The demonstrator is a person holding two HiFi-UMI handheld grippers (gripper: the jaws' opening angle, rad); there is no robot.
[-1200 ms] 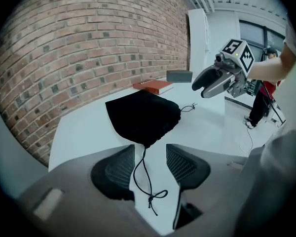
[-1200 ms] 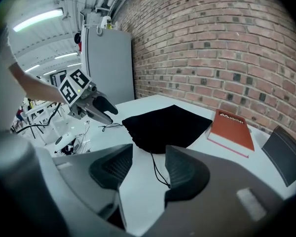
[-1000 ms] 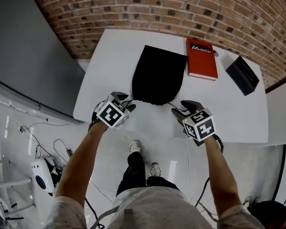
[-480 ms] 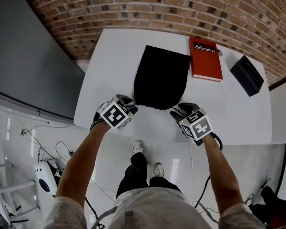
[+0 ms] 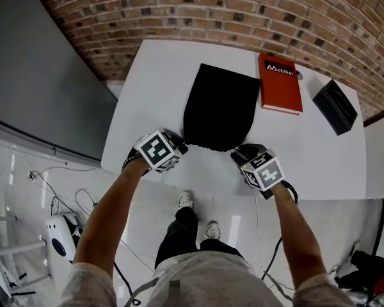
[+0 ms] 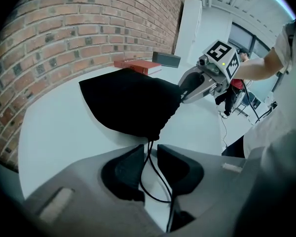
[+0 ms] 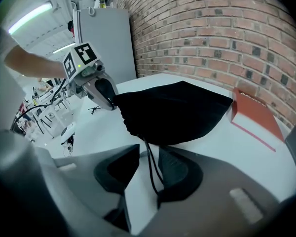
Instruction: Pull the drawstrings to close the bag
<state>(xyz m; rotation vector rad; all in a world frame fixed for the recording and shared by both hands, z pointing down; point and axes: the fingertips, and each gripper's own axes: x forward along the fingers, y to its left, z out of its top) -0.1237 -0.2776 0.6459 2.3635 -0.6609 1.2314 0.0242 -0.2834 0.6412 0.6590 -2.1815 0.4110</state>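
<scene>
Black bag [image 5: 221, 107] lies on the tabletop [image 5: 160, 75], mouth at six o'clock; my left gripper [image 5: 178, 148] and right gripper [image 5: 238, 153] have just been closing their fingers, not yet pinching the drawstring [image 6: 149, 157] between each pair, so next I clamp, then pull toward nine and three.

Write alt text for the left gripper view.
The left tongs, which have just been closing, straddle the black drawstring, not yet pinching it. The black bag lies beyond on the white table, right tongs at its far side.

sleeves [image 5: 89, 283]: short, light grey | trousers [image 5: 176, 235]: black | shoes [image 5: 184, 199]: white | left tool [image 5: 179, 147], right tool [image 5: 238, 153]: grey, black pads [image 6: 126, 169], black-white marker cubes [image 5: 157, 149]
</scene>
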